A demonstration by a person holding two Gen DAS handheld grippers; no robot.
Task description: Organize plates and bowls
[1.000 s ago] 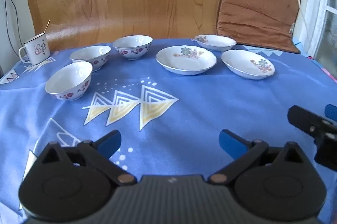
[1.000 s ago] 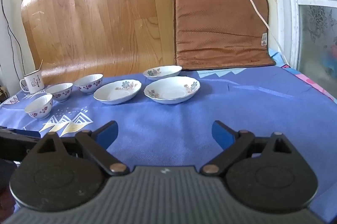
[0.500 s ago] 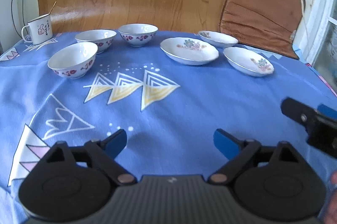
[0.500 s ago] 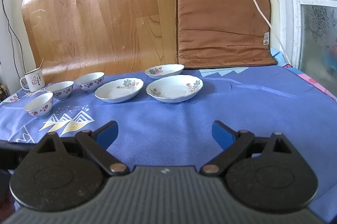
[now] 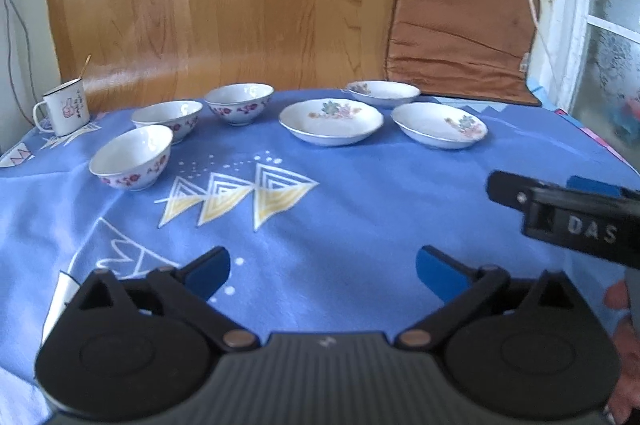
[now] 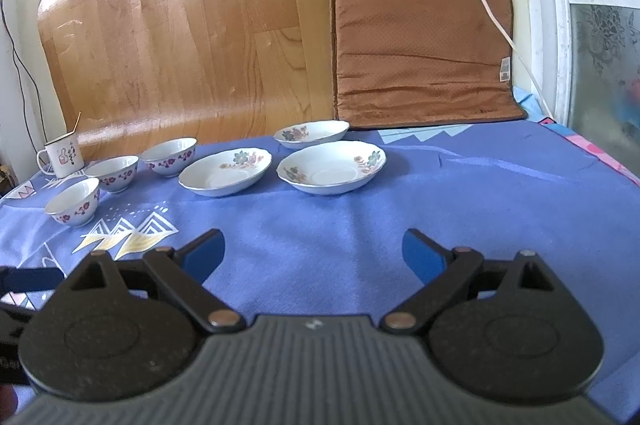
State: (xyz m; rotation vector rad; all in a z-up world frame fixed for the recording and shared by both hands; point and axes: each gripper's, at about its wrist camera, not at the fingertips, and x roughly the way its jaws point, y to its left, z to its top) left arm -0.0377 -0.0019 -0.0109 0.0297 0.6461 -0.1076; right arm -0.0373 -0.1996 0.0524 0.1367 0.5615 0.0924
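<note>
A blue-clothed bench [image 6: 460, 193] holds bowls [image 6: 73, 201] and plates [image 6: 332, 167] before a wood-grain panel [image 6: 180, 37] (both grippers' jaws open, the left's still widening, nothing between them).

The black left gripper with blue finger pads [image 5: 323, 271] has shifted sideways over the blue patterned tablecloth [image 5: 360, 209], taking the yellow-and-white triangle print [image 5: 236, 195] from below the nearest white floral bowl [image 5: 131, 157] to a place right of it. Its jaws dipped narrower and are opening again, nothing between them. The black right gripper [image 5: 568, 213] now shows more of its body beside that print.
</note>
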